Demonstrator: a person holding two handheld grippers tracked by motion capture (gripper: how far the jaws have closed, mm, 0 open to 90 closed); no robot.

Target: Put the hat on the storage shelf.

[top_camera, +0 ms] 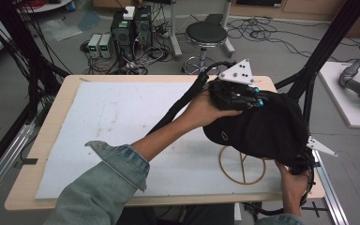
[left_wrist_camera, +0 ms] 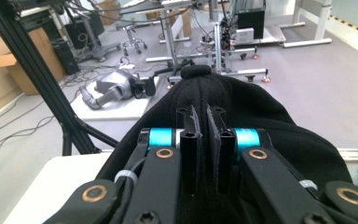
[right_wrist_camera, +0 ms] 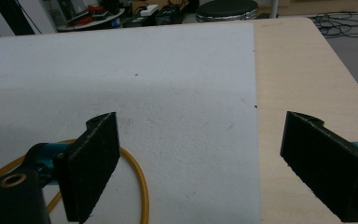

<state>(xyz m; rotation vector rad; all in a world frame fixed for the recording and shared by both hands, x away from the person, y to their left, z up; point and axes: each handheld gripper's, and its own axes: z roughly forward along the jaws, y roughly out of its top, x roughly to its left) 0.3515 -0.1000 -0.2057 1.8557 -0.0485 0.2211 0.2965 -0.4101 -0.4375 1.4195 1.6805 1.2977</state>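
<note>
The scene holds one black fabric cap (top_camera: 262, 129), one tan wire ring stand (top_camera: 242, 173), one white foam mat (top_camera: 122, 126) on one pale wooden table (top_camera: 42, 140), two handheld black grippers, and one round black stool (top_camera: 206, 33) on the floor behind.

The white mat (top_camera: 122, 131) lies bare across the left and centre of the high view, open for passage. At right, a black hat (top_camera: 262, 126) hangs over a yellow ring (top_camera: 241, 171), blocking that corner. Black frame posts (top_camera: 326, 47) flank the table (top_camera: 42, 140).
</note>
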